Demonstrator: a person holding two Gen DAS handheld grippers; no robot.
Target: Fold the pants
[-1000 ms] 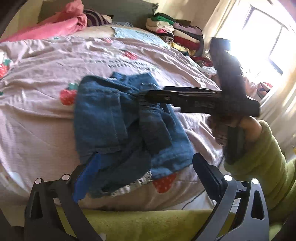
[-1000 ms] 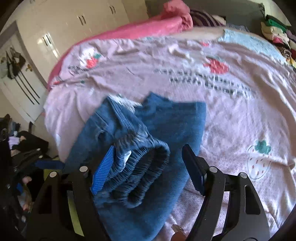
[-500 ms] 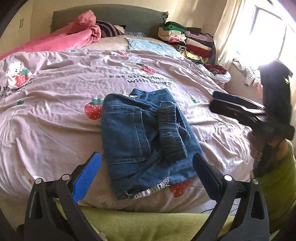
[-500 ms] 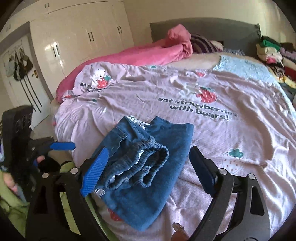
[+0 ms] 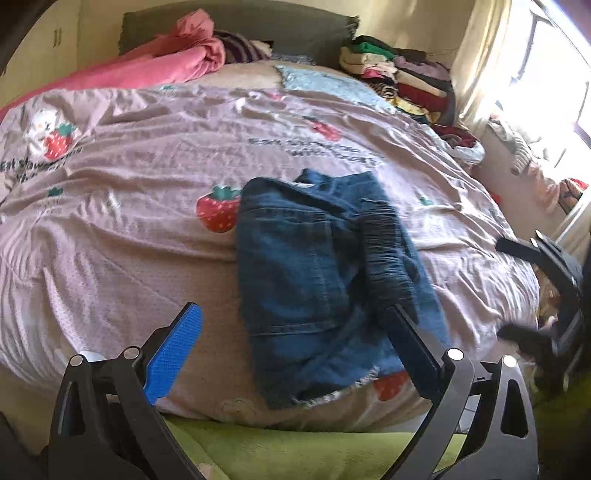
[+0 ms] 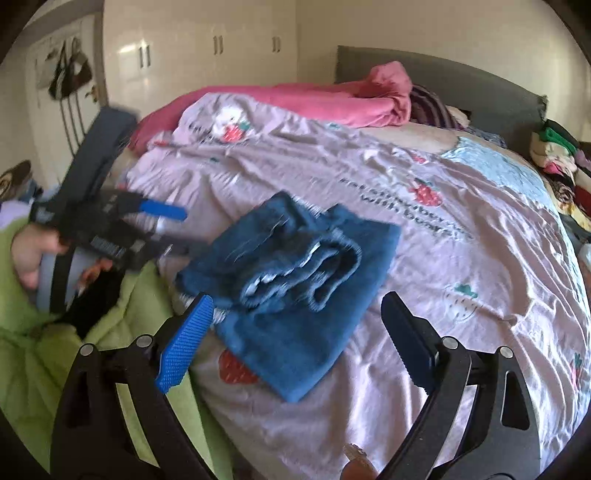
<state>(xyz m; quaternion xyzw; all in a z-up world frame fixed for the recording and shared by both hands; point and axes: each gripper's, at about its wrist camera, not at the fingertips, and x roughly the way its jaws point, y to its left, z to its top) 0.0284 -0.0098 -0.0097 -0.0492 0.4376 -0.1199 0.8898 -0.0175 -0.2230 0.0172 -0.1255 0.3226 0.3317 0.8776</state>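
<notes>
The denim pants (image 5: 325,280) lie bundled in a loose fold near the close edge of the bed, on the pink strawberry-print duvet (image 5: 129,206), with the ribbed elastic waistband (image 5: 386,266) doubled over on top and a frayed hem (image 5: 332,397) pointing toward the person. From where I stand they look like soft but fairly thick cloth, with enough body to hold a crease yet floppy once lifted, so I'd guess a pinch on one layer would let the rest sag and unroll. The waistband looks the firmest, thickest place to take hold, and the hem corners would serve for pulling it flat. The left gripper (image 5: 291,354) hovers just short of the bundle with its jaws spread wide and nothing between them. The right gripper (image 6: 295,339) has just been opening its jaws; they stand wide, clear of the denim, holding nothing. Around the bed there is a rumpled pink blanket (image 5: 159,62) up by the grey headboard (image 5: 266,22), and a stack of folded clothes (image 5: 399,77) at the far corner near the bright window; both are well apart from the pants. Nothing on the duvet blocks the way. The nearest thing is the person's own green sleeve (image 6: 44,332), low in front of both grippers.
</notes>
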